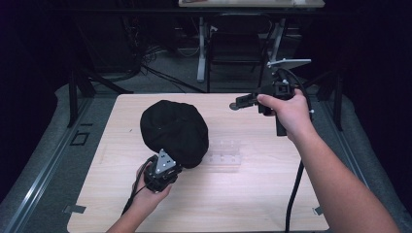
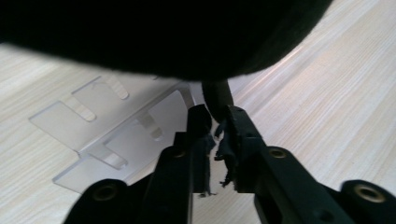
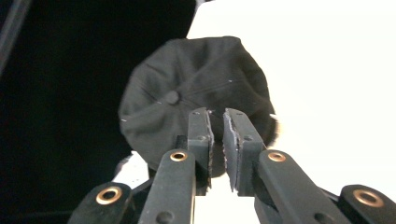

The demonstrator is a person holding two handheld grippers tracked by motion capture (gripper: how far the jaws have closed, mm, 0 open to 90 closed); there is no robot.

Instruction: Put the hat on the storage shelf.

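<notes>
The black cap (image 1: 174,131) hangs just above our left hand-held gripper (image 1: 163,170), which is clamped on its edge to lift it off the desk (image 1: 252,194). A clear plastic stand (image 1: 224,154) lies beside it. Our right hand-held gripper (image 1: 243,102) waits far off, jaws nearly together, holding nothing.

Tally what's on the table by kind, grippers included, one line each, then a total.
Black cap: 1
Clear plastic plate with slots: 1
Hand-held grippers: 2, the left gripper shut on the cap's edge, the right gripper held above the table with its jaws nearly closed on nothing
Total: 4
</notes>
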